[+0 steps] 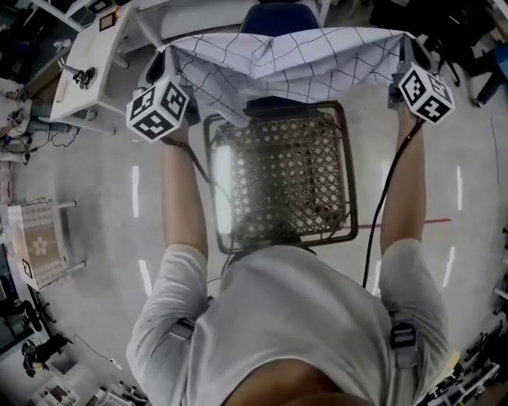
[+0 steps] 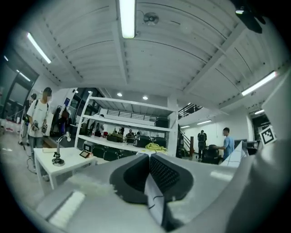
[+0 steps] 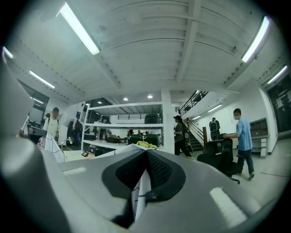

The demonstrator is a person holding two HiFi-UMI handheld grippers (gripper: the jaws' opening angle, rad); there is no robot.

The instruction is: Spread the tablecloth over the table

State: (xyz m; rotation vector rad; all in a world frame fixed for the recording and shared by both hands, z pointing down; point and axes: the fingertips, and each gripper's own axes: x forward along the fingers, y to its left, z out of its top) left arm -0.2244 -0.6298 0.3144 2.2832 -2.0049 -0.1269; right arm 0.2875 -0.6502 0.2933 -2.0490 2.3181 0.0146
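Cloth [image 1: 290, 59] hangs spread between both tongs at 12 o'clock, above far edge of table [image 1: 282, 182]; wicker top uncovered. Step in hand, by look: cloth lifted and opened out, not yet laid. Next move likely calls for lowering cloth over top, corners level, hem drawn toward 6 o'clock. Left gripper [image 2: 149, 160] clenched on cloth corner; right gripper [image 3: 144, 158] pinches opposite corner. Both forearms reach forward, left flanking table at 9 o'clock, right at 3 o'clock. Chair [image 1: 278, 16] beyond.
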